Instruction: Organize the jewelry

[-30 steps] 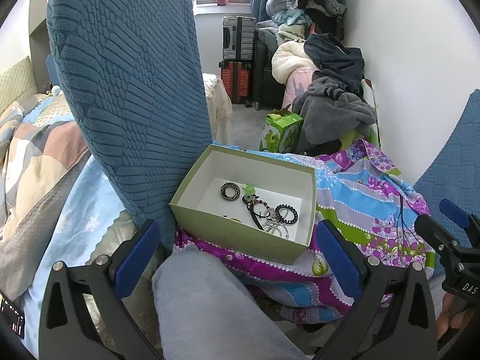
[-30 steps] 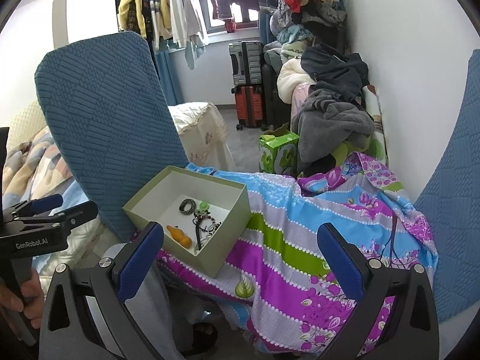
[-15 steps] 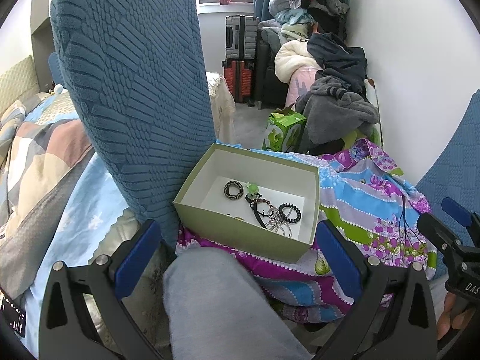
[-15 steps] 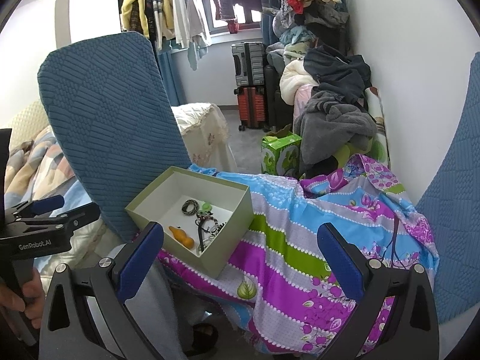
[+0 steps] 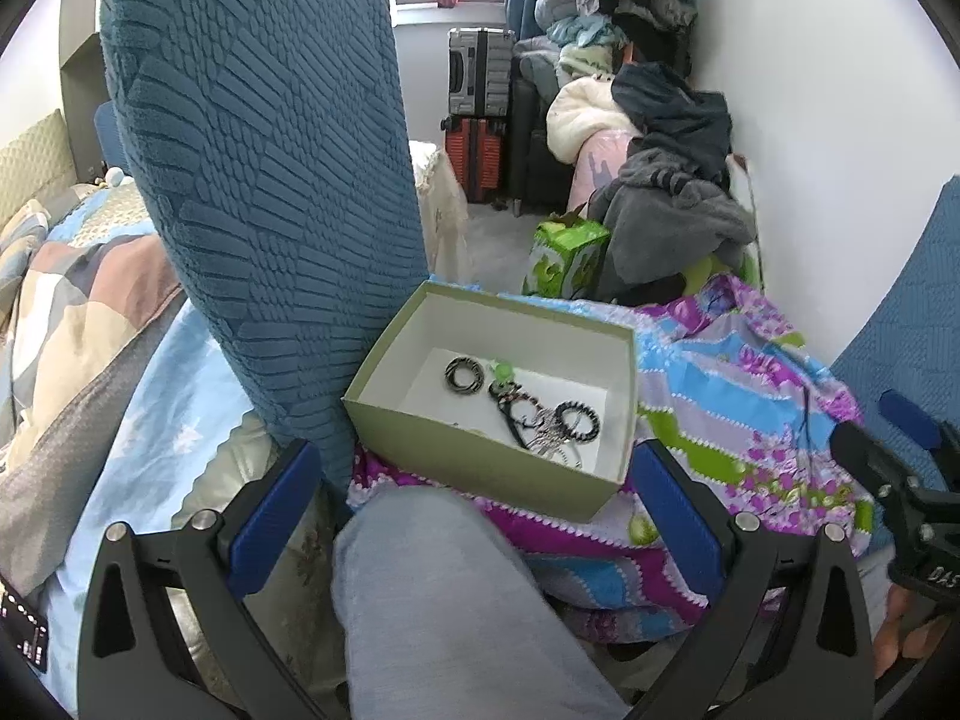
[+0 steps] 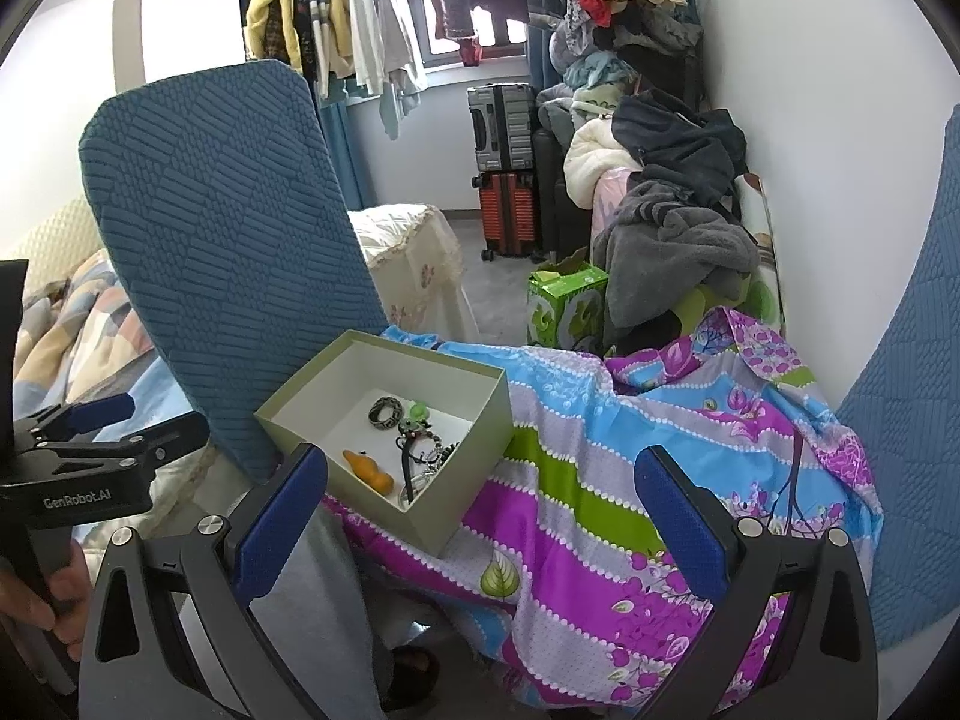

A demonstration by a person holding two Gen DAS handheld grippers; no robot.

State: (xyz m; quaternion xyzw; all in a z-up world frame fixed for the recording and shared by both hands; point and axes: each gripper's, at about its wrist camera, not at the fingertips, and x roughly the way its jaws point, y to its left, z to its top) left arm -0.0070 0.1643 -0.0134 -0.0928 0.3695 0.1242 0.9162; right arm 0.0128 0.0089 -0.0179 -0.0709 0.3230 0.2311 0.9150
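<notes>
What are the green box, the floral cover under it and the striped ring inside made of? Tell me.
Green box: looks like matte cardboard, with thin, straight walls and a white inside. Floral cover: thin woven fabric, printed, with soft folds and a slight sheen. Striped ring: hard and glossy, black and white; possibly plastic, resin or enamel, too small to tell.
</notes>
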